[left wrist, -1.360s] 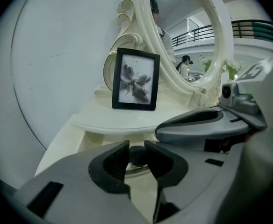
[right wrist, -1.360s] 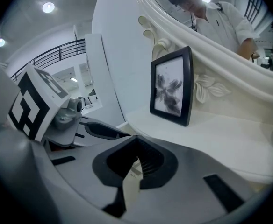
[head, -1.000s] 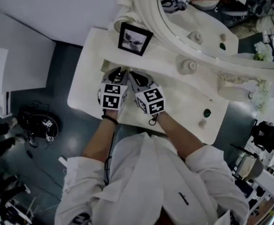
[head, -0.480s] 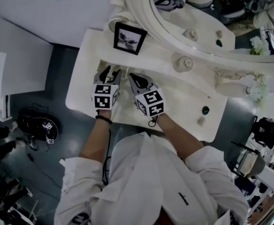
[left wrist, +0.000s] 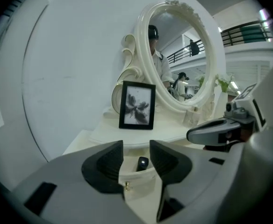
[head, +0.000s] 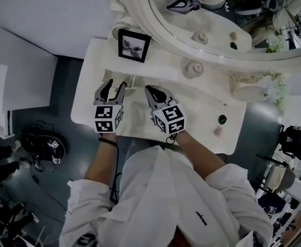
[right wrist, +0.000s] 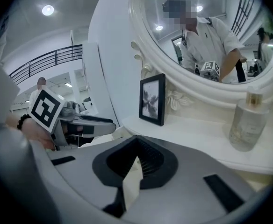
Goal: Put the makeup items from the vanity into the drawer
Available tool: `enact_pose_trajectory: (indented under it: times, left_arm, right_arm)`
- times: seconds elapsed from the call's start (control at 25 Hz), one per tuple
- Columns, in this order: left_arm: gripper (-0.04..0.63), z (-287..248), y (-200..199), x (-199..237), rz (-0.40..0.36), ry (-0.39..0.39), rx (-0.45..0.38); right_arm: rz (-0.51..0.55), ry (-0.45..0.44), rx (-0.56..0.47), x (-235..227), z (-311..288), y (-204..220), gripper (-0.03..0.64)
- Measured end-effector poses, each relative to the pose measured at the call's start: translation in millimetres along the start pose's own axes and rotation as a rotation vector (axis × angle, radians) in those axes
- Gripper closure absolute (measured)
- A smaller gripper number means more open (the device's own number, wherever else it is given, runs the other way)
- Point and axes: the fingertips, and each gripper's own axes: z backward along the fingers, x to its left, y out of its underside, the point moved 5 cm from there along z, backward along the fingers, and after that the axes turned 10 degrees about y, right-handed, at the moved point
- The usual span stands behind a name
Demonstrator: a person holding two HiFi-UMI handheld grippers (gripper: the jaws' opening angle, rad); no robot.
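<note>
My left gripper (head: pixel 113 85) hovers over the front left of the white vanity (head: pixel 88 94), open and holding nothing. Beyond its jaws, in the left gripper view, my left gripper (left wrist: pixel 136 148) looks down on a small dark makeup item (left wrist: pixel 142 163). That item lies inside the open drawer (left wrist: pixel 137 189), which has a small brass knob. My right gripper (head: pixel 151 90) is just to the right, shut and empty; its tips (right wrist: pixel 135 141) meet. A small green item (head: pixel 222 120) and a small beige item (head: pixel 218 131) sit at the vanity's right end.
A black picture frame (head: pixel 133 45) stands at the back left against the oval mirror (head: pixel 207 30). A glass bottle (head: pixel 194 68) stands on the shelf under the mirror. A white vase with flowers (head: pixel 249 92) is at the far right. Dark floor lies to the left.
The left gripper's jaws have parted and it has drawn back to the left, away from the right gripper. The right gripper has hardly moved.
</note>
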Motion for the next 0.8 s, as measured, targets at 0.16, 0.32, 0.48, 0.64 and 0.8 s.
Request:
enact_pose_trajectory:
  times: [0.16,0.32,0.48,0.64,0.8]
  left_arm:
    - [0.413,25,-13,-28,-0.048,0.022,-0.076]
    - [0.518,43,-24,-57,-0.087,0.032,-0.137]
    - [0.560,49,-34,-83,-0.127,0.060,-0.183]
    - [0.568,51,-47,-108,-0.170,0.093,-0.215]
    - [0.568,49,-57,-137,-0.174,0.145,-0.229]
  right_arm:
    - [-0.019,0.020,-0.048,-11,36,-6,0.598]
    - [-0.021,0.055,-0.099,-24,75,-10,0.598]
    - [-0.046,0.120,-0.147,-44,112,-11,0.598]
    - [-0.094,0.202,-0.188,-72,151,-9,0.598]
    - [-0.137,0.267,-0.237,-95,193,-8,0.600]
